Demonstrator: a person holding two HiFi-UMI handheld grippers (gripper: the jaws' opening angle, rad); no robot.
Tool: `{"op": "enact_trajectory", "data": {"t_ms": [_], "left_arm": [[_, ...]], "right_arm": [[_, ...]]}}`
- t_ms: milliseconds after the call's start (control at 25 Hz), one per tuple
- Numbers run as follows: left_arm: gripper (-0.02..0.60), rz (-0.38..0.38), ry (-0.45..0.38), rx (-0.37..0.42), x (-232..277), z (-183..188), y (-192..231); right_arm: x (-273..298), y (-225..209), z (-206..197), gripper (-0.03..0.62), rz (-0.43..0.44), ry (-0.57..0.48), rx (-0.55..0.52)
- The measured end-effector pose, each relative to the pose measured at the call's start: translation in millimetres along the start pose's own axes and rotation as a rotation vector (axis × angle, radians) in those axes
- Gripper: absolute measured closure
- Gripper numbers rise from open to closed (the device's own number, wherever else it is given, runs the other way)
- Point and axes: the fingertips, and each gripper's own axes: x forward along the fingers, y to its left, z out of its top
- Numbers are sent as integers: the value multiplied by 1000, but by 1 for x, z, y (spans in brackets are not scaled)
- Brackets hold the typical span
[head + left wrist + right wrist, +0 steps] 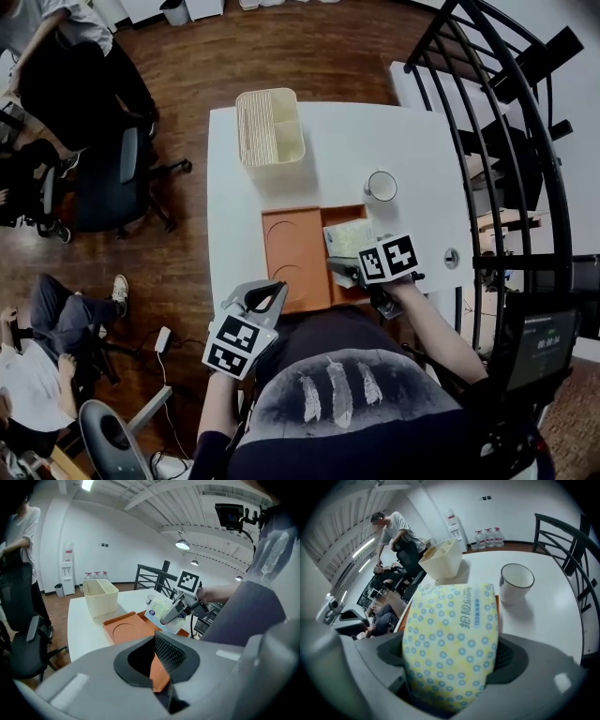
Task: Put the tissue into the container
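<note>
Yellow dotted soft tissue pack (450, 639) squeezed in right claw (451, 660), left claw (151, 665) agape and empty, flat orange tray (295, 234)

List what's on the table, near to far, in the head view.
left gripper → orange tray → white cup → cream container. Skipped: the tissue pack in the right gripper, which overlaps the tray.

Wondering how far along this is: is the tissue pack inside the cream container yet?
Out. The right gripper holds the tissue pack over the orange tray, well short of the cream container.
</note>
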Motion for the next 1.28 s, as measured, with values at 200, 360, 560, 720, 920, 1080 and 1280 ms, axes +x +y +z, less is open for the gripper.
{"op": "enact_trajectory", "data": {"t_ms": [200, 360, 560, 720, 920, 1080, 1280], "left_arm": [[568, 9, -3, -22, -5, -8, 7], [568, 12, -2, -26, -5, -7, 10], [568, 12, 2, -24, -4, -7, 9], [568, 21, -2, -19, -1, -7, 10], [568, -17, 8, -40, -4, -13, -11], [568, 12, -2, -22, -12, 2, 9], [568, 17, -13, -20, -19, 15, 4]], "right_arm": [[21, -13, -6, 98, -26, 15, 77], [34, -17, -12, 95, 0, 31, 137], [33, -11, -13, 70, 29, 8, 110], [19, -10, -4, 47, 39, -34, 50], [-36, 5, -8, 48, 48, -93, -23], [-66, 46, 45, 48, 146, -182, -158], [-103, 90, 63, 189, 264, -207, -304]]}}
